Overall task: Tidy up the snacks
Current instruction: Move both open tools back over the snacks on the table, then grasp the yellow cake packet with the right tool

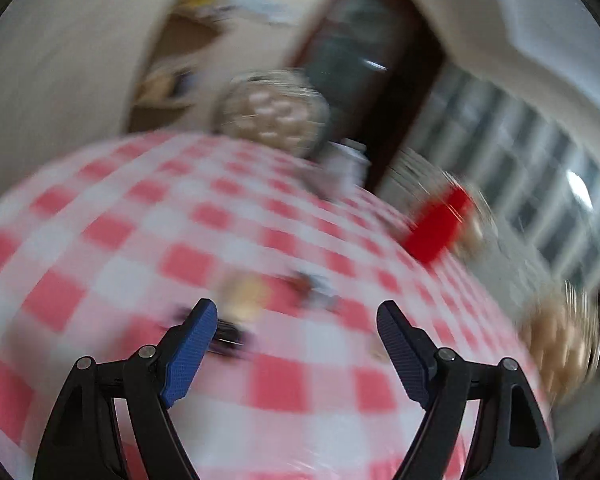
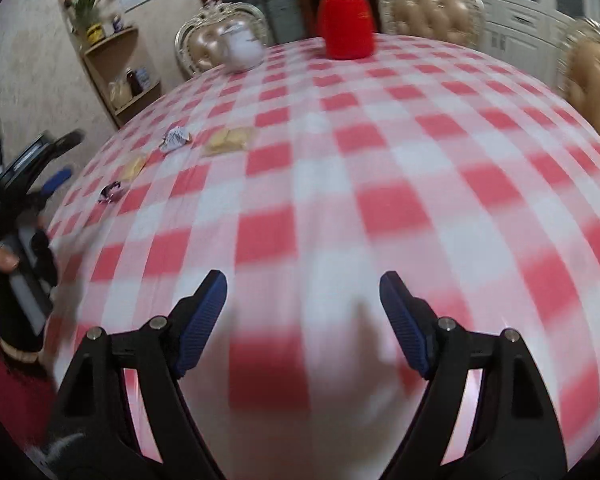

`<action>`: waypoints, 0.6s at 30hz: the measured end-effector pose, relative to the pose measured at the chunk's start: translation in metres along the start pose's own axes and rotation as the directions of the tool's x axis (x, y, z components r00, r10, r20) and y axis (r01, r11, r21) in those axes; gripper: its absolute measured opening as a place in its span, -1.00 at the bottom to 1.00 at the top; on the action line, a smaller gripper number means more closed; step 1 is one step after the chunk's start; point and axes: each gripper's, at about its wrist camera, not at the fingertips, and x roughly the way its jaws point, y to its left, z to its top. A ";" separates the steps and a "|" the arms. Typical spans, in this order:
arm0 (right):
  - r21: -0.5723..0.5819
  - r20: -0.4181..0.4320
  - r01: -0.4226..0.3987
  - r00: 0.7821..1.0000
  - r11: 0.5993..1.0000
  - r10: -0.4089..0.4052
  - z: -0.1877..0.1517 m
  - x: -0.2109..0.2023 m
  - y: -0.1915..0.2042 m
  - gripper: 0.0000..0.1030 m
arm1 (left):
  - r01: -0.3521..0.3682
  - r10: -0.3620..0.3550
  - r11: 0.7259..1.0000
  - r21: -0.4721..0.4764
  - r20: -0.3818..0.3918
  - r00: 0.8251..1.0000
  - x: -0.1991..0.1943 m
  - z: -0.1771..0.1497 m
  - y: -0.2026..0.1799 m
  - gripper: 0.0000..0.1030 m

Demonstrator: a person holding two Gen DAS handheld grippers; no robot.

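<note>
Both grippers hang empty with jaws spread above the checked cloth. Snacks lie just ahead of the left gripper, and far left of the right gripper. Gathering looks barely begun; next, the left must settle over one packet.

Motion blur is smearing the whole left wrist view, leaving the small snacks on the checked tablecloth unidentifiable. In the right wrist view the left gripper is being cut off by the picture's edge, and the near cloth is blurring.
</note>
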 end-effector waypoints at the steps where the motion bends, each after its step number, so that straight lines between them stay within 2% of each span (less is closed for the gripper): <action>1: -0.015 0.000 -0.004 1.000 1.000 0.004 0.009 0.011 0.001 0.57 | -0.033 0.031 0.997 -0.074 -0.029 0.999 0.005 0.006 0.022 0.61; 2: -0.035 -0.003 -0.015 1.000 0.999 0.015 0.024 0.029 0.007 0.57 | -0.044 0.039 0.992 -0.120 -0.043 0.998 0.007 0.010 0.036 0.61; 5: -0.082 -0.024 -0.040 0.999 0.996 0.038 0.059 0.075 0.022 0.57 | -0.095 0.095 0.967 -0.234 -0.009 0.995 0.001 0.015 0.068 0.61; 8: -0.195 -0.060 -0.035 0.998 0.980 0.023 0.089 0.119 0.049 0.57 | -0.125 0.130 0.951 -0.282 0.000 0.991 -0.001 0.011 0.081 0.62; 10: -0.306 -0.081 -0.025 0.997 0.952 0.000 0.105 0.146 0.069 0.57 | -0.119 0.115 0.950 -0.289 -0.033 0.993 0.007 0.012 0.085 0.62; 13: -0.454 -0.121 -0.064 0.993 0.889 0.010 0.119 0.176 0.092 0.59 | -0.117 0.108 0.952 -0.282 -0.049 0.993 0.011 0.008 0.079 0.62; 14: -0.489 -0.119 -0.090 0.992 0.867 0.036 0.124 0.181 0.097 0.60 | -0.117 0.109 0.956 -0.270 -0.045 0.993 0.010 0.009 0.076 0.62; 16: -0.526 -0.128 -0.120 0.990 0.842 0.061 0.130 0.189 0.101 0.60 | -0.129 0.125 0.963 -0.238 -0.033 0.992 0.010 0.012 0.069 0.62; 17: -0.517 -0.141 -0.141 0.987 0.845 0.078 0.133 0.194 0.100 0.60 | -0.136 0.132 0.965 -0.223 -0.031 0.991 0.012 0.012 0.064 0.62; 18: -0.499 -0.155 -0.162 0.983 0.851 0.096 0.136 0.197 0.097 0.50 | -0.143 0.138 0.967 -0.210 -0.035 0.990 0.012 0.011 0.062 0.62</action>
